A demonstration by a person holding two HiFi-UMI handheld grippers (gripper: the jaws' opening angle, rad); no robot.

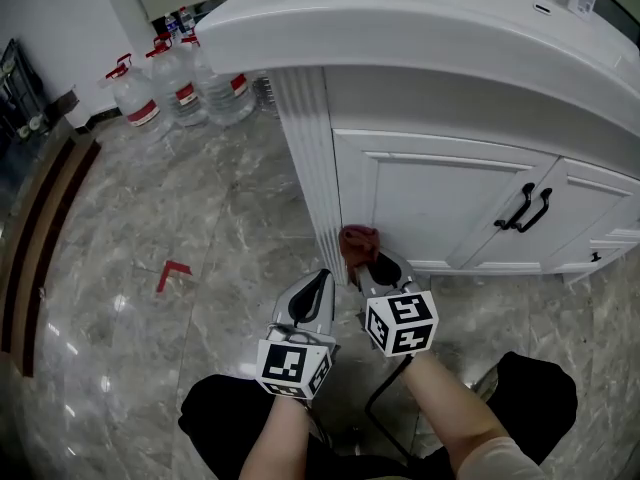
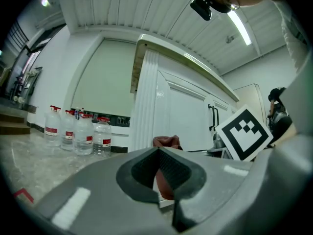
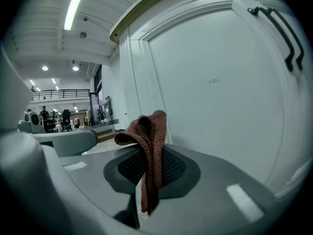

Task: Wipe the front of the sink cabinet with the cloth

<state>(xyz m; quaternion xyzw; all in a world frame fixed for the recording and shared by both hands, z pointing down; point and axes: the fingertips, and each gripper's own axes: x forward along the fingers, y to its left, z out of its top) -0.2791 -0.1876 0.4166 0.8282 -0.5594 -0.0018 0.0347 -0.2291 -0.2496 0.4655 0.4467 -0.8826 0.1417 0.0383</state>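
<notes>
My right claw (image 1: 378, 265) is clamped down on the cloth (image 1: 358, 240); from the head view the rust-red wad sticks out past its tip, low at the foot of the sink cabinet (image 1: 440, 203), where the fluted post (image 1: 311, 168) meets the left door (image 1: 430, 208). My left claw (image 1: 320, 280) lies just beside it on the left, pointing the same way. Two black handles (image 1: 527, 209) sit where the doors meet, water bottles (image 1: 180, 90) stand in a cluster well off to the left on the marble floor (image 1: 130, 268), and a red mark (image 1: 172, 271) lies on the stone. In the left gripper view, my left claw (image 2: 158, 151) has its jaws drawn together with nothing held; the cloth (image 2: 166, 141) shows beyond them, against the white door (image 2: 183, 116), with the right claw's marker cube (image 2: 243, 133) at the right and the bottles (image 2: 78, 133) at the left. In the right gripper view, my right claw (image 3: 147, 168) pinches a fold of the cloth (image 3: 149, 131), whose top flops over to the left and whose tail hangs down through the jaws. The door (image 3: 220, 87) fills the right side close by; I cannot tell whether the cloth touches it. The handles (image 3: 286, 35) show at the upper right.
</notes>
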